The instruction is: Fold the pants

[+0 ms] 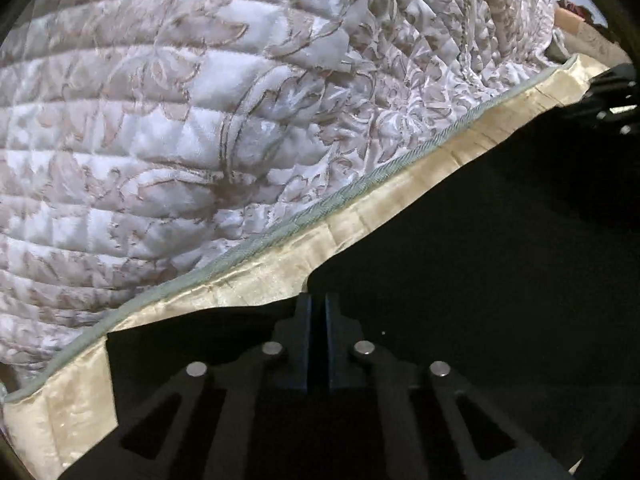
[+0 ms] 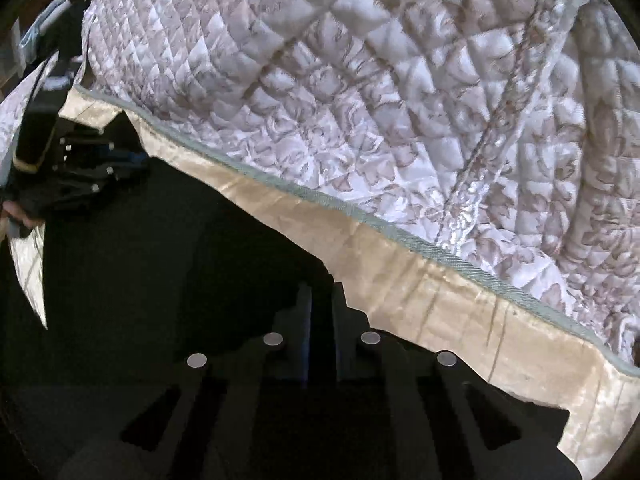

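Both grippers, L point(image 1: 318, 300) & R point(image 2: 320, 292), pinch black pants point(image 1: 460, 280) over quilt point(image 1: 180, 120); no readable text.

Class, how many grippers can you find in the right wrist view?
2: the right gripper at bottom centre, closed on the black pants, and the left gripper at far left; none seems hidden.

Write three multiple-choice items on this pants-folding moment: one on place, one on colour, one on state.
1. Where do the pants lie?
A. on a quilt
B. in a basket
C. on a chair

2. What colour are the pants?
A. white
B. red
C. black

3. How do the left gripper jaws stand?
A. wide apart
B. nearly together
C. out of view

Answers: 1 A, the dark cloth covers the quilt's cream border; 2 C, the cloth is black in both views; 3 B, only a narrow slit shows between them, like the right gripper.
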{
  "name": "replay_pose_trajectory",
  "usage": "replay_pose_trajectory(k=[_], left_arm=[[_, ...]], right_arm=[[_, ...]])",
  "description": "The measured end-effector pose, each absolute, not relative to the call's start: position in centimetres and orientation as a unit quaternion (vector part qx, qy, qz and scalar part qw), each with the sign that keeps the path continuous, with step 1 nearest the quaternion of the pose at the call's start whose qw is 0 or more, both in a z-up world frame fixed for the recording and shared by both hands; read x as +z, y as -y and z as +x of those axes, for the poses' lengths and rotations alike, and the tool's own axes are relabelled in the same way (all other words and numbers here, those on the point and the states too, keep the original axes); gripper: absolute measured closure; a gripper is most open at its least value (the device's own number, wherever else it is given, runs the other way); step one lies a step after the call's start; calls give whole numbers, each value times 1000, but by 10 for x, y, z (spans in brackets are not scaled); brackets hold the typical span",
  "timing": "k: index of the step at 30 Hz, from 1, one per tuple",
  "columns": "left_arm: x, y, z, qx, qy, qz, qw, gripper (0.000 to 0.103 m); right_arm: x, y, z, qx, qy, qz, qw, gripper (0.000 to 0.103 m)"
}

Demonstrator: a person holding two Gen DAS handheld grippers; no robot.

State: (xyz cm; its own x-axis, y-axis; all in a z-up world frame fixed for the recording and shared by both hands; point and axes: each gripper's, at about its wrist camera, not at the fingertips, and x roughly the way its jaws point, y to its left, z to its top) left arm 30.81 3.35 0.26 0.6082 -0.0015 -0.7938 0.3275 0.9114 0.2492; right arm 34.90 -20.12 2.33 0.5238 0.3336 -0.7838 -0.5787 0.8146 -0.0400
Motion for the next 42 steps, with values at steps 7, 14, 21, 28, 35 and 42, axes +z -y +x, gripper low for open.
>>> replay_pose_trajectory(k=[7,14,21,28,35,42], left_arm=[[59,-47,259,-72,-381,132,912,97],[110,-63,146,-83,-329,57,939,97],[67,-58,40,-97,-365,-31,925,97],[25,-54,-10,-87,-432,-75,894,96],[21,-104,-40,-29,-410,-196,890,60],[24,-105,-6,2,-419,-215,882,48]], right_arm=[[75,203,300,269,-369,-137,879,96],[114,218,189,273,-329,-91,899,96],[59,234,76,241,-383,-7,892,96],[-2,247,28,201,-452,63,867,88],[-1,277,3,198,-413,162,874,60],[-1,316,4,124,-395,233,880,53]])
